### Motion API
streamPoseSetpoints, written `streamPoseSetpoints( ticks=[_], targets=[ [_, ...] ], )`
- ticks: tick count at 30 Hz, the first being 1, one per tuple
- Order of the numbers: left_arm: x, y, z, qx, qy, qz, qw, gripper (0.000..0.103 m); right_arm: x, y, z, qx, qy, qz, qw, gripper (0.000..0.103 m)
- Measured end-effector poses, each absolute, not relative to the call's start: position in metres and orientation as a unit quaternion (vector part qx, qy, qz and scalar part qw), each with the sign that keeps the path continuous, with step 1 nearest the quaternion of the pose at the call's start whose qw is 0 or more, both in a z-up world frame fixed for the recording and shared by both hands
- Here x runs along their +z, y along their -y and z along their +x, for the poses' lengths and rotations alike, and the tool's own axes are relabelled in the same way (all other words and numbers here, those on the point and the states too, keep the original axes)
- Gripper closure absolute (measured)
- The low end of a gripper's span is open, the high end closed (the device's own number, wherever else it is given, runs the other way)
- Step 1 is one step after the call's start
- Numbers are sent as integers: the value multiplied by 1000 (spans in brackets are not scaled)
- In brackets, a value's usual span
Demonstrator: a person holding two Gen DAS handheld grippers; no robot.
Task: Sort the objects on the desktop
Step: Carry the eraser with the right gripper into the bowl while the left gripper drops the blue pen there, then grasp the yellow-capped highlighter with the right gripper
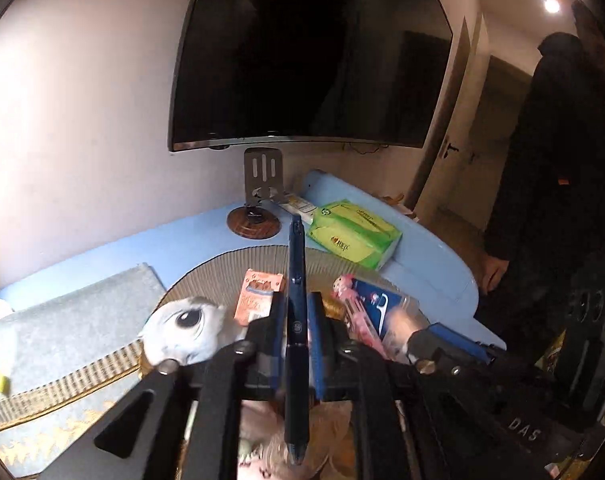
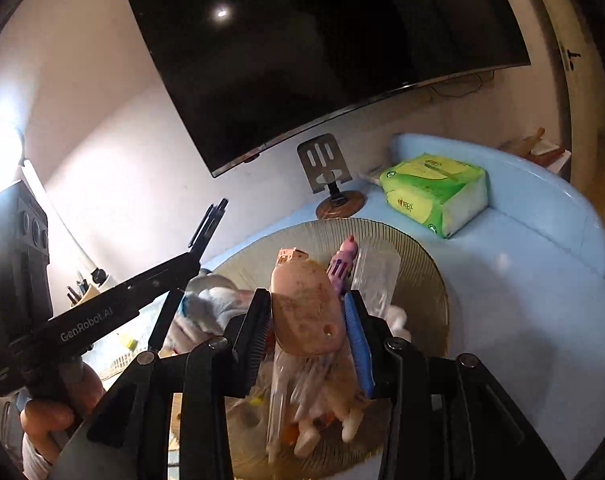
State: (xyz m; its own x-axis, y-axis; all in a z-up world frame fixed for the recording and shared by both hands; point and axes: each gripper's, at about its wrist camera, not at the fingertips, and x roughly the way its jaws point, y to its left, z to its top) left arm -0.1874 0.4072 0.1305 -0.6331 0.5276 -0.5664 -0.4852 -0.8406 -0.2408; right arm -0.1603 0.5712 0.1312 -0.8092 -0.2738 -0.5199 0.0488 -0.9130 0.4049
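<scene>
- The left hand-held gripper was clamped on a dark blue clip pen, which stood between its pads and pointed toward 12 o'clock, raised above the round ribbed beige tray.
- The right hand-held gripper was clamped on a peach-pink speckled plastic piece, held over the same tray.
- On the tray lay a white plush toy with a large dark eye at 9 o'clock, an orange card packet beside it, and a pink multicolour pen near a clear plastic case.
- A green tissue pack rested on the light blue counter at 1 o'clock from the tray, with a metal phone stand on a round wooden base at 12 o'clock.
</scene>
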Motion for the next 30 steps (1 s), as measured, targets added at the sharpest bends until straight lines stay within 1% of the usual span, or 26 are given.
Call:
streamPoseSetpoints(
  ticks=[1, 2, 4, 7, 9, 10, 11, 12, 14, 17, 20, 22, 26, 30],
  targets=[
    [129, -404, -188, 902, 37, -327, 278, 71, 130, -572, -161, -930, 195, 299, 91, 55],
    [128, -397, -186, 905, 40, -325, 271, 62, 130, -574, -157, -930, 200, 294, 93, 52],
    [128, -384, -179, 915, 40, -315, 249, 62, 130, -574, -148, -933, 198, 284, 94, 48],
    [131, -349, -164, 925, 41, -313, 210, 62, 133, -563, -133, -936, 187, 279, 109, 47],
    [132, -318, -150, 933, 41, -309, 178, 55, 136, -549, -123, -936, 174, 276, 129, 43],
    [131, -301, -142, 937, 41, -309, 159, 47, 138, -540, -117, -938, 159, 275, 141, 36],
    [131, -282, -134, 940, 41, -309, 137, 42, 140, -530, -112, -940, 141, 271, 151, 31],
    [130, -264, -125, 943, 42, -308, 117, 42, 142, -520, -106, -943, 124, 267, 158, 28],
    [126, -225, -111, 946, 46, -312, 74, 42, 147, -498, -97, -942, 95, 266, 179, 19],
    [123, -170, -87, 947, 37, -319, 13, 42, 153, -459, -88, -933, 62, 274, 227, 17],
    [126, -122, -65, 951, 10, -304, -61, 42, 159, -413, -84, -922, 24, 283, 264, 13],
    [125, -91, -59, 947, 3, -306, -100, 42, 160, -380, -88, -912, 3, 293, 287, 12],
    [96, -53, -71, 936, 47, -332, -107, 42, 157, -311, -111, -885, -28, 319, 338, 12],
    [50, -55, -98, 916, 70, -384, -92, 42, 140, -253, -149, -868, -71, 334, 361, 12]
  ],
)
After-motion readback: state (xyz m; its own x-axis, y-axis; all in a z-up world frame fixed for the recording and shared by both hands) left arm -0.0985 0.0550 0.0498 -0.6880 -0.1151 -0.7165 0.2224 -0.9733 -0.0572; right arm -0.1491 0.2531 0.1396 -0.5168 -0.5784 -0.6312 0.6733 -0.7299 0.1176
